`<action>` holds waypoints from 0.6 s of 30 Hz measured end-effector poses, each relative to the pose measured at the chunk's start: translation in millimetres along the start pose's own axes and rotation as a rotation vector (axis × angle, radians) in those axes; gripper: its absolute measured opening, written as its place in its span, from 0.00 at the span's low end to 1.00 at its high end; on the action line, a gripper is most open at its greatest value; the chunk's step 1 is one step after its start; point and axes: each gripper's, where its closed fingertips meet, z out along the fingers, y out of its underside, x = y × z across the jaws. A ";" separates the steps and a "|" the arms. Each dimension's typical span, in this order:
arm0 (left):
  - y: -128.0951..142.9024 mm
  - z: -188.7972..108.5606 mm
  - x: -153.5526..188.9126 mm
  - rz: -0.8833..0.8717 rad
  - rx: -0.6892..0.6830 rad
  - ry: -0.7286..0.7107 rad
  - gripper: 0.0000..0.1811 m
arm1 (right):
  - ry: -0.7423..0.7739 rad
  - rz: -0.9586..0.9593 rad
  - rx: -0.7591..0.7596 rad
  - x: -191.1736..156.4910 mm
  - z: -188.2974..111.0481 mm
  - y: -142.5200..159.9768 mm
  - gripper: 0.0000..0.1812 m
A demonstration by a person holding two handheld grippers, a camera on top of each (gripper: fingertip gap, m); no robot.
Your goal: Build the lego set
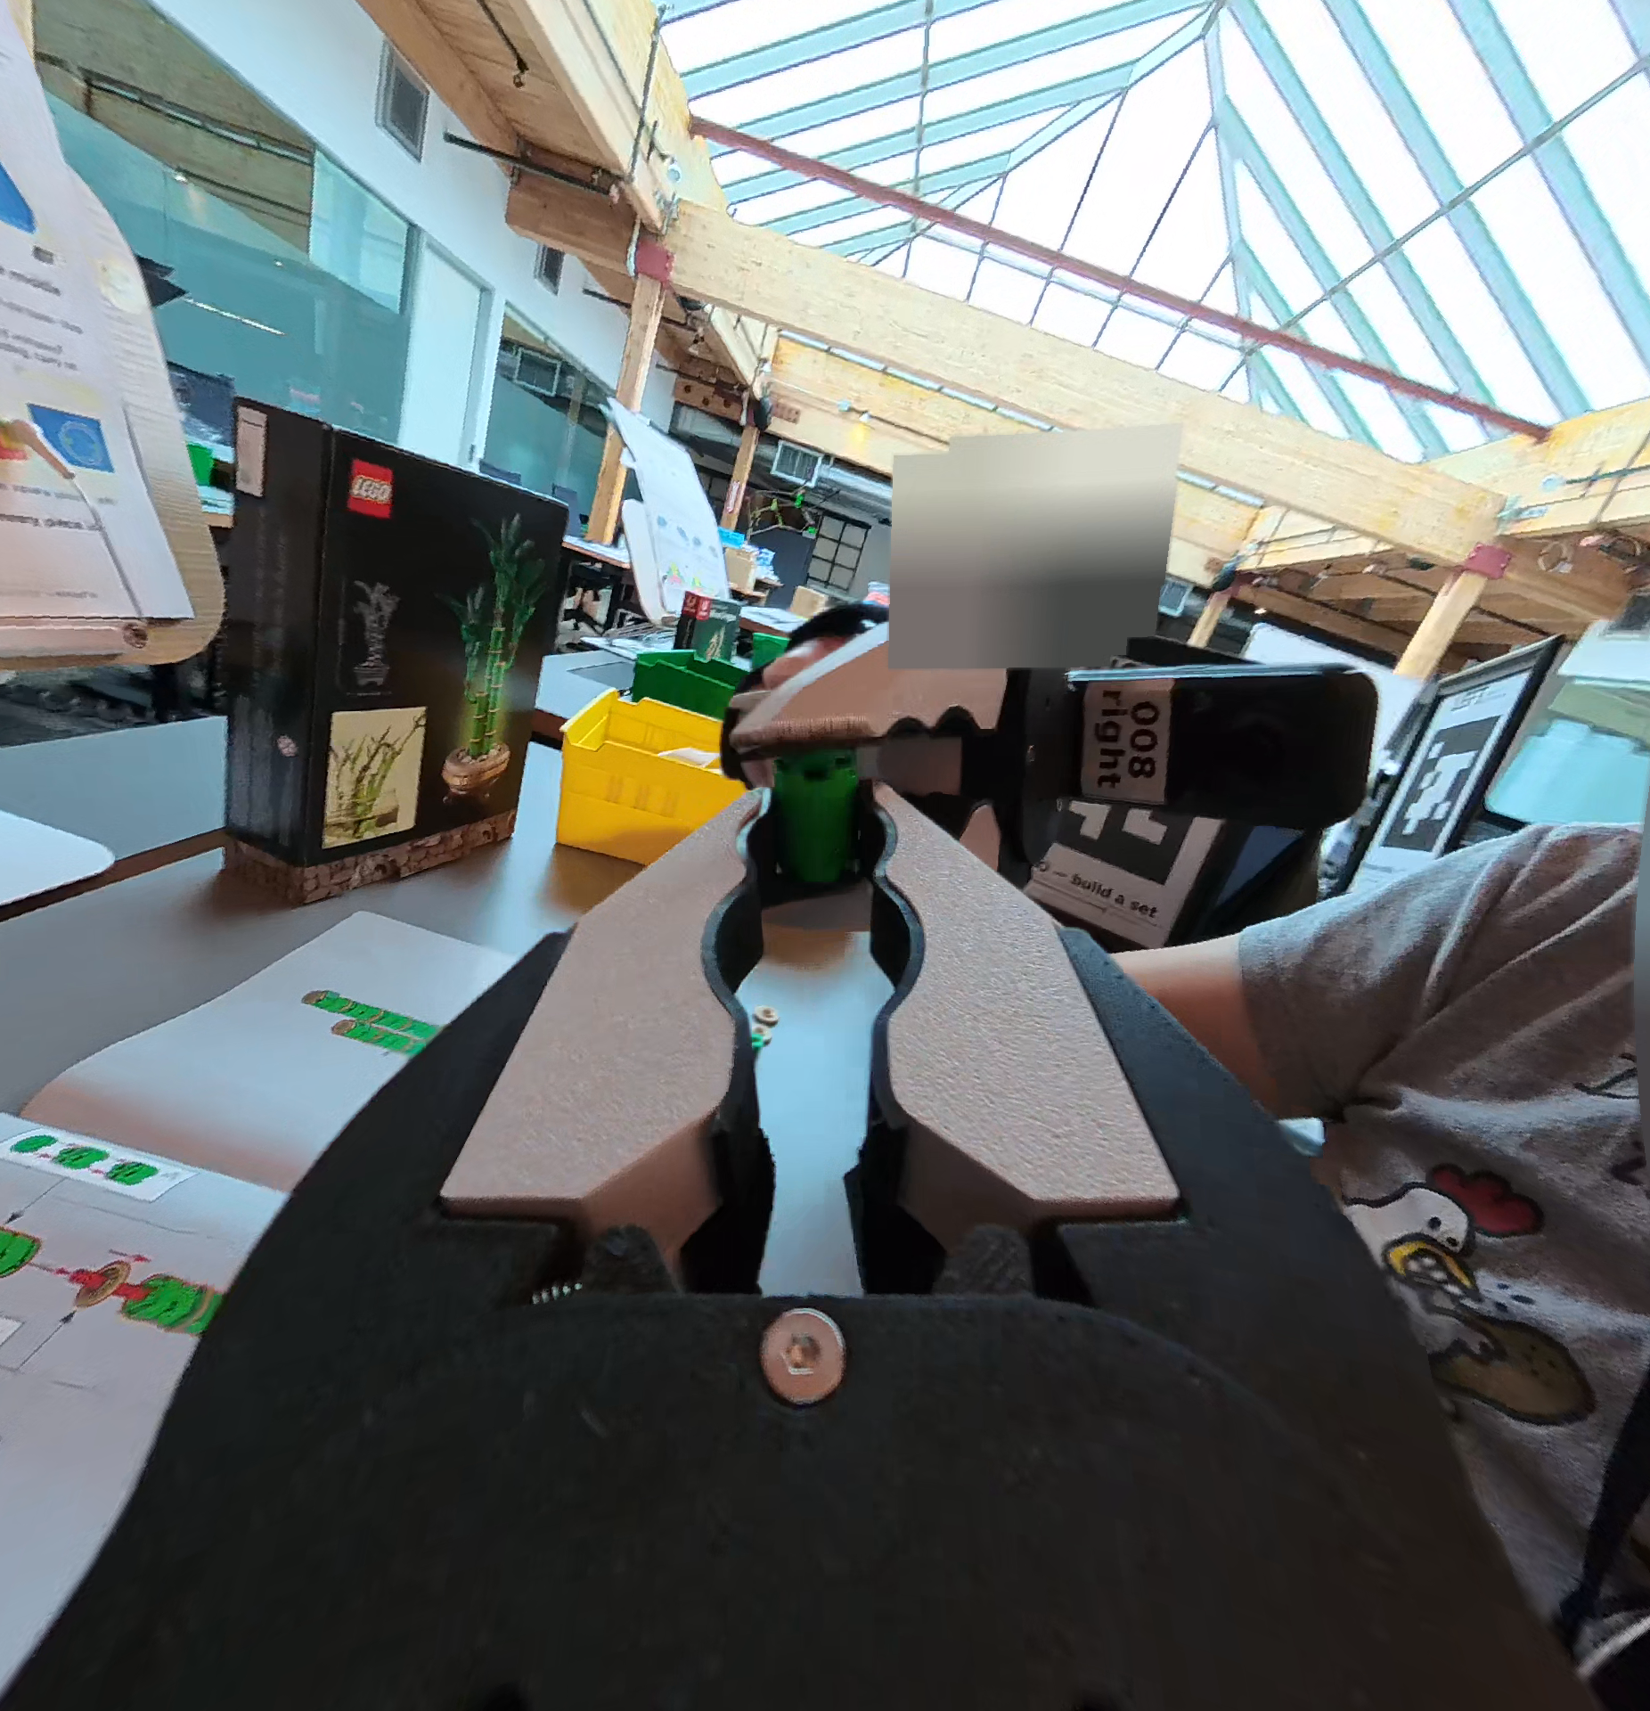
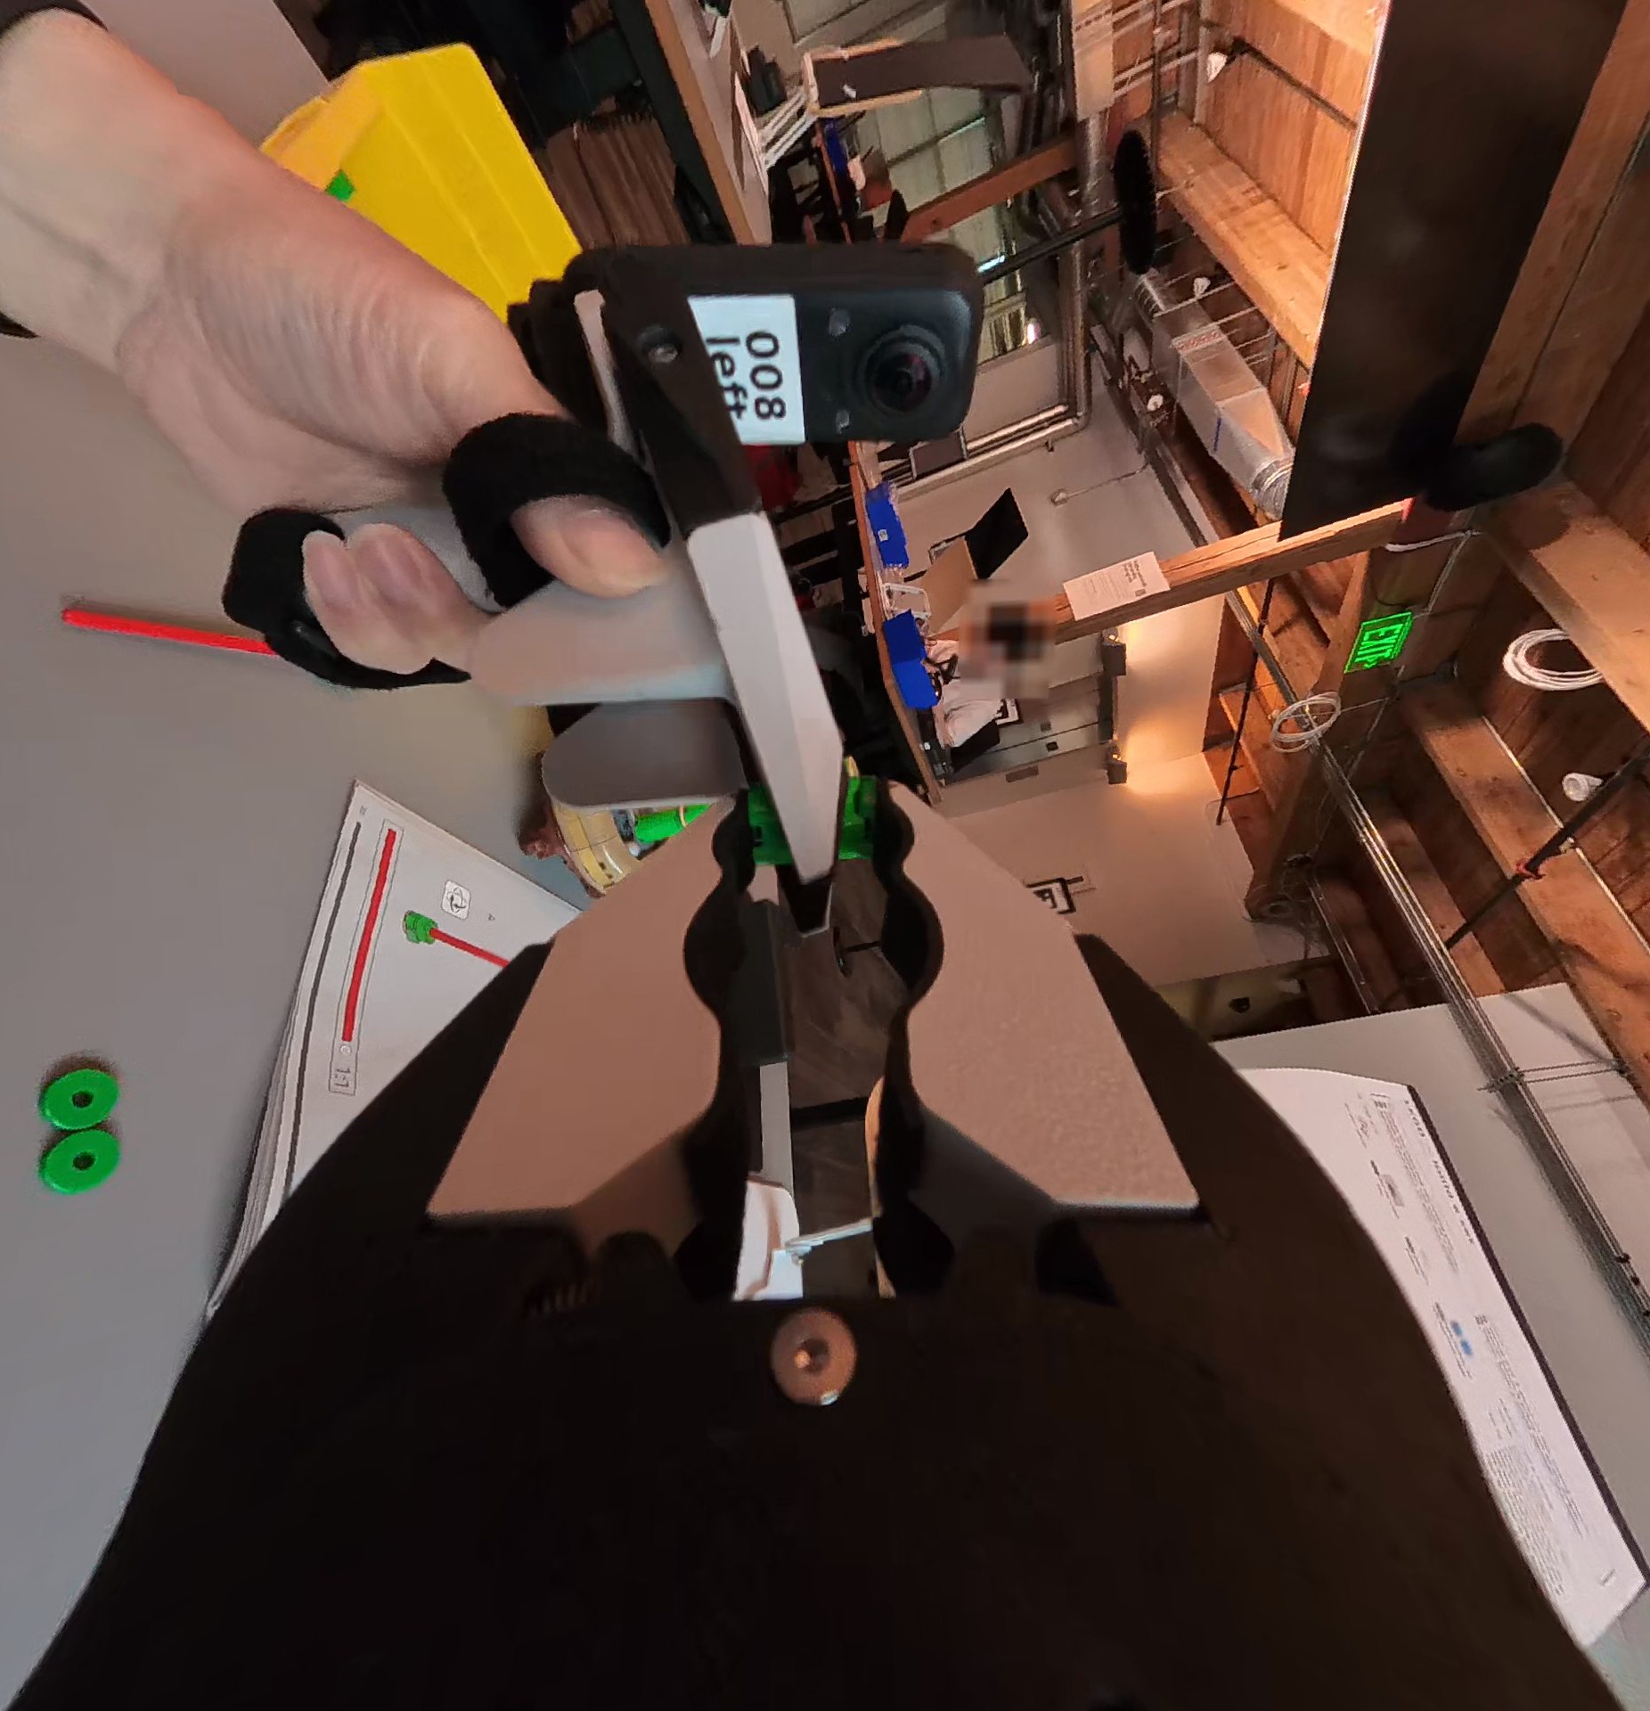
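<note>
- Our left gripper [image 1: 814, 838] pinches the green bamboo segment [image 1: 814, 824]; our right gripper [image 1: 807, 741] clamps its top.
- Uneven squeezing could pop it onto the table [image 2: 109, 833].

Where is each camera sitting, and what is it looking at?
Left wrist view: sits on the left tool, looking along the table and up at the skylight; shows a shirt sleeve and the right tool.
Right wrist view: sits on the right tool, rolled sideways, facing the left tool and the hand holding it.
Shared: green lego piece, yellow bin.
</note>
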 end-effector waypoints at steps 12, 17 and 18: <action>-3.2 -7.9 12.6 -0.148 0.008 0.152 0.12 | -0.027 0.091 0.056 -1.3 0.5 -8.3 0.13; -4.2 -12.1 12.2 -0.182 0.005 0.161 0.13 | -0.012 0.081 0.054 -1.7 3.4 -8.5 0.13; -4.7 -13.1 10.6 -0.184 0.005 0.152 0.13 | -0.004 0.076 0.049 -1.2 3.8 -7.6 0.13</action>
